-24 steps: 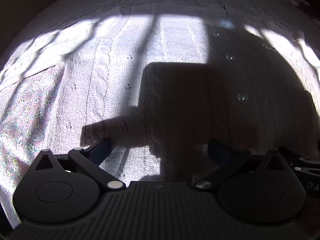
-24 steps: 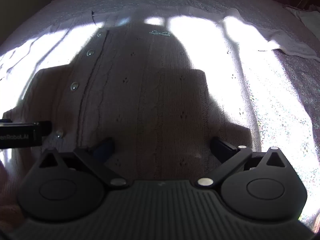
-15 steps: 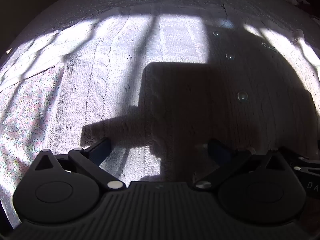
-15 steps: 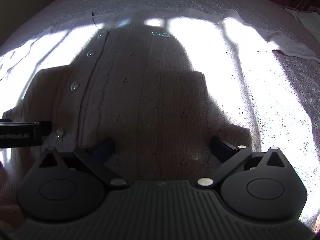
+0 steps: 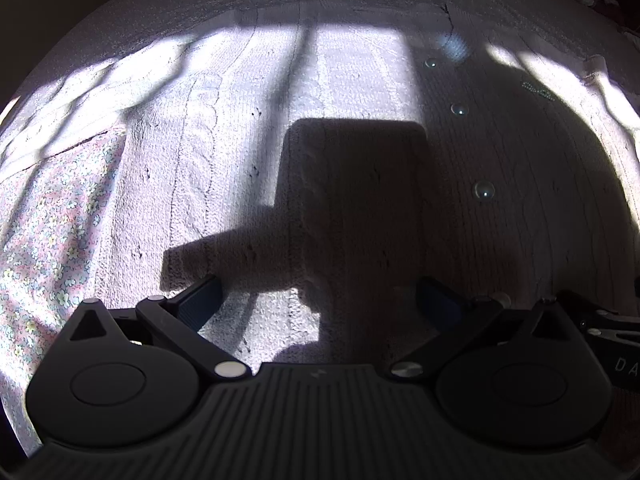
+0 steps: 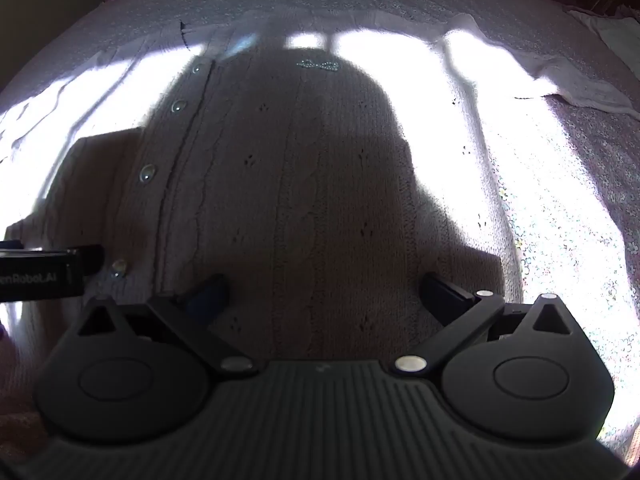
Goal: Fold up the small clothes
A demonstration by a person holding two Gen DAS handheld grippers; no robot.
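Note:
A pale pink knitted cardigan (image 5: 224,168) lies flat on the bed, its row of clear buttons (image 5: 484,190) running up the right of the left wrist view. It also fills the right wrist view (image 6: 320,200), with buttons (image 6: 147,172) at the left. My left gripper (image 5: 318,300) is open and empty, just above the knit near its lower edge. My right gripper (image 6: 324,290) is open and empty over the cardigan's right half. The left gripper's side shows at the left edge of the right wrist view (image 6: 44,274).
A floral bedsheet (image 5: 48,232) lies under the cardigan, showing at the left and at the right of the right wrist view (image 6: 580,220). Strong sunlight and dark shadows of the grippers fall across the knit. White cloth (image 6: 592,92) lies at the far right.

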